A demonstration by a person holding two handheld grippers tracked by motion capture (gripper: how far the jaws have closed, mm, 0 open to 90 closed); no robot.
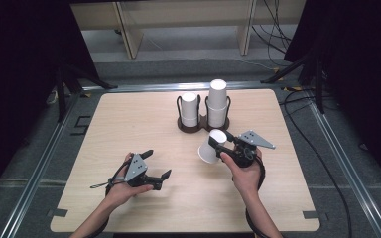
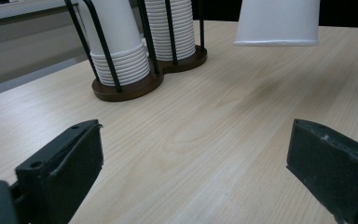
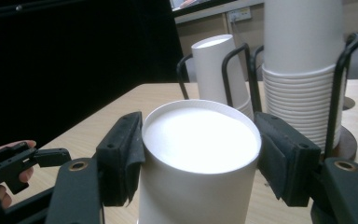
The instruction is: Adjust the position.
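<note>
Jaws of the right gripper [image 1: 222,147] are clamped on either side of a white paper cup [image 1: 211,147], which is held upside down and tilted above the counter [image 1: 129,119], its closed base toward the gripper's camera in the right gripper view. The cup [image 3: 198,163] sits squarely between the two black pads there, both pressing its wall. The person's right hand [image 1: 245,171] grips the tool from below and behind. Just beyond the held cup stands a dark wooden holder [image 1: 198,124] with two wire-framed wells side by side near the far edge of the counter; each well carries a stack of inverted white cups, the right stack [image 1: 217,103] taller than the left stack [image 1: 189,109]. Well apart, toward the near left of the counter, the left gripper [image 1: 158,164] is held in the left hand [image 1: 124,186] with its jaws spread wide and nothing between them, hovering low over bare wood.
</note>
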